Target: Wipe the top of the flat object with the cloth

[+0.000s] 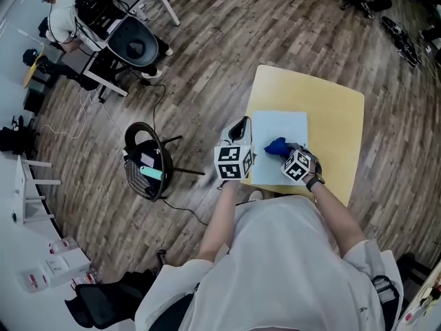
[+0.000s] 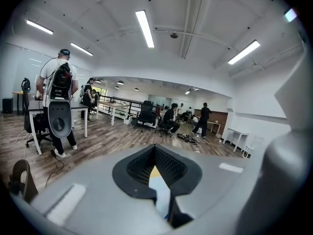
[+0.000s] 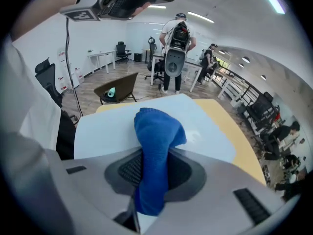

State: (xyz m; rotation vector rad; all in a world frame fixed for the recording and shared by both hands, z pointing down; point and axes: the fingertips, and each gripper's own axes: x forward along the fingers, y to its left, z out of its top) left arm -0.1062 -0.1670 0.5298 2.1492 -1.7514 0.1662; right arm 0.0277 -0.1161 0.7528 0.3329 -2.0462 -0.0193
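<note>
The blue terry cloth [image 1: 277, 145] is clenched in the right tongs [image 1: 286, 152]. In the right gripper view the two dark pads squeeze its middle, and a rounded wad sticks out beyond the tips. That wad sits over the pale blue flat rectangular sheet [image 1: 279, 126], toward its near edge. I cannot tell whether it is touching the sheet. The sheet lies flat on the yellow square surface [image 1: 331, 109], toward the side closest to the person, with bare yellow showing beyond it and to the right.

The left tongs [image 1: 240, 131] are at the sheet's left edge. In the left gripper view their pads are drawn nearly together with nothing between them, and only a sliver of sheet and yellow surface shows through the slit.

The cloth looks soft, light and limp, so it should mould to the sheet under light pressure. Holding it mid-fold, as now, leaves a cushioned wad to rub with and keeps the hard tips off the sheet. The sheet looks thin, smooth and light, so it will probably skid on the surface during a stroke. Pressing the left tongs down on its left margin would likely steady it.
</note>
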